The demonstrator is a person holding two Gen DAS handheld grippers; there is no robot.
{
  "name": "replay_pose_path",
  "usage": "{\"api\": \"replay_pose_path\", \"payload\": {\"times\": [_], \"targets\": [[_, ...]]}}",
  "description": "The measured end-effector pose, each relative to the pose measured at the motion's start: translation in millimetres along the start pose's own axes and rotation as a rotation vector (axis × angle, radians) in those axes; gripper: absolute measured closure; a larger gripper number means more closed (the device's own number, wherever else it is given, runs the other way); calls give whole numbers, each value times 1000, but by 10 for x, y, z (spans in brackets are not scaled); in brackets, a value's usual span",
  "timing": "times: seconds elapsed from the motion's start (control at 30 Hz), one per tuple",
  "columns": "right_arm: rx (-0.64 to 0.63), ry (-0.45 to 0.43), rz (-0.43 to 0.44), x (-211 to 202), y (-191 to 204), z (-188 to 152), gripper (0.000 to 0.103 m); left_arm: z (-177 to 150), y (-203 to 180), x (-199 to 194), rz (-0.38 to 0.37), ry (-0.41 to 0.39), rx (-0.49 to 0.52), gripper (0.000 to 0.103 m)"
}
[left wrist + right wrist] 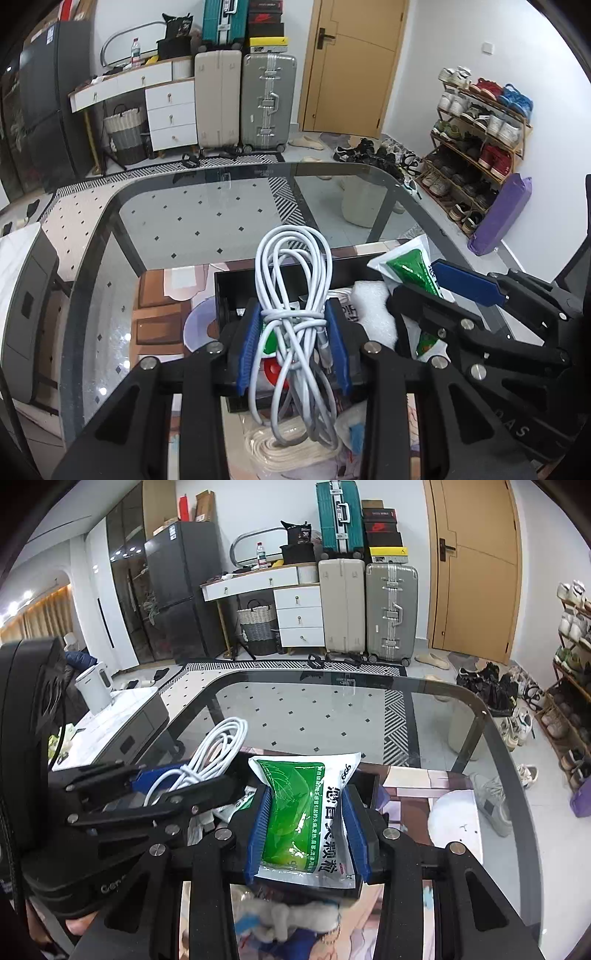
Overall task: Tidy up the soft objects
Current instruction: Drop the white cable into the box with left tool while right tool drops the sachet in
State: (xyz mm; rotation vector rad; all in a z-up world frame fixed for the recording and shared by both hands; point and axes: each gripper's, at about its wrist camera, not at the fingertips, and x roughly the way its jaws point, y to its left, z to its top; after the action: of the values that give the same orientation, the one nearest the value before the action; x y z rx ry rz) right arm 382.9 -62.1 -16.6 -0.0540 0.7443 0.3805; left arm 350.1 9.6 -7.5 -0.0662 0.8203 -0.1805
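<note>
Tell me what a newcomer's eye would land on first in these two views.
First, the white cable, bundled and clamped in the left gripper above a black box. Next, the green packet pinched in the right gripper, beside the left one over the glass table. Behind, suitcases stand against the far wall.

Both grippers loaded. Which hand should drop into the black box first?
Left, probably. Its gripper holds the cable directly over the black box, while the right gripper with the green packet sits off to the side.
</note>
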Motion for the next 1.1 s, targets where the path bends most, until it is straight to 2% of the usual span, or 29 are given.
{"api": "replay_pose_path", "payload": {"times": [0.2, 0.43, 0.57, 0.73, 0.8, 1.0, 1.1], "targets": [[26, 35, 16, 336, -76, -9, 64, -12, 97, 259, 7, 50, -40, 69], [34, 110, 13, 650, -116, -112, 64, -62, 123, 409, 23, 77, -40, 69], [46, 121, 16, 699, -171, -139, 63, -60, 76, 405, 39, 76, -27, 69], [69, 127, 18, 683, -235, -154, 55, -53, 107, 397, 35, 86, -46, 68], [66, 129, 17, 666, -242, -162, 55, -56, 123, 387, 42, 91, -53, 58], [77, 134, 43, 585, -302, -167, 52, -70, 124, 300, 23, 63, -46, 46], [76, 137, 53, 526, -288, -168, 50, -62, 104, 239, 49, 48, -39, 39]]}}
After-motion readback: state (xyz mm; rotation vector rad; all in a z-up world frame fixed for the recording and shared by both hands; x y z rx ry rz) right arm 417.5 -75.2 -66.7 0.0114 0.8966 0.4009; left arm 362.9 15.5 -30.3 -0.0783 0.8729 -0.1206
